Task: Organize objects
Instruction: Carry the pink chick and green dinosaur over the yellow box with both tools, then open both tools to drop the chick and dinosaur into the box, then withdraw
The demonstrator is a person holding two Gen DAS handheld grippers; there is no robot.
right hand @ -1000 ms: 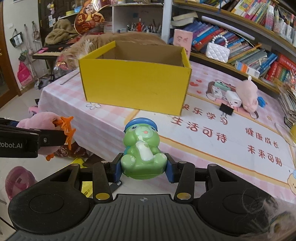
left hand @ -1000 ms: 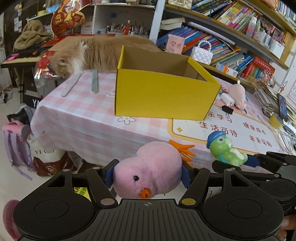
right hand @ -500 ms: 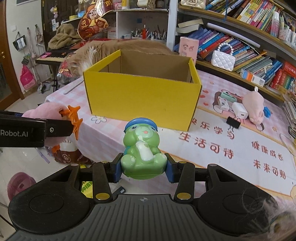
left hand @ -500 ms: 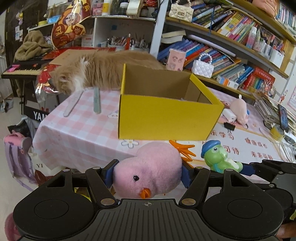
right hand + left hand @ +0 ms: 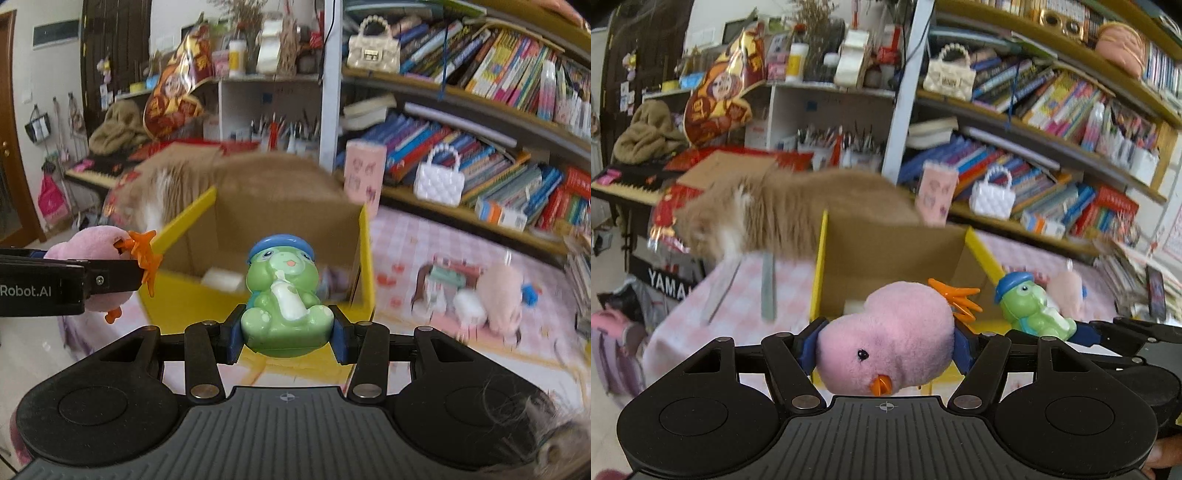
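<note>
My left gripper (image 5: 884,350) is shut on a pink plush chick (image 5: 886,343) with an orange beak and orange feet. My right gripper (image 5: 284,334) is shut on a green frog toy (image 5: 282,295) with a blue cap and a white bottle. Both toys hang just in front of the near wall of the open yellow cardboard box (image 5: 822,266) (image 5: 184,225), level with its rim. The box's brown inside shows, with a white item (image 5: 221,278) on its floor. The frog (image 5: 1030,306) appears at the right of the left wrist view, the chick (image 5: 92,247) at the left of the right wrist view.
An orange cat (image 5: 783,214) lies right behind the box on the pink checked tablecloth (image 5: 738,295). A pink plush pig (image 5: 498,291) and small items lie on the table to the right. Bookshelves (image 5: 480,122) stand behind, a keyboard piano (image 5: 624,184) to the left.
Both grippers have risen and come closer to the yellow box with their toys still held. The box's inside and floor now show over its near wall.
</note>
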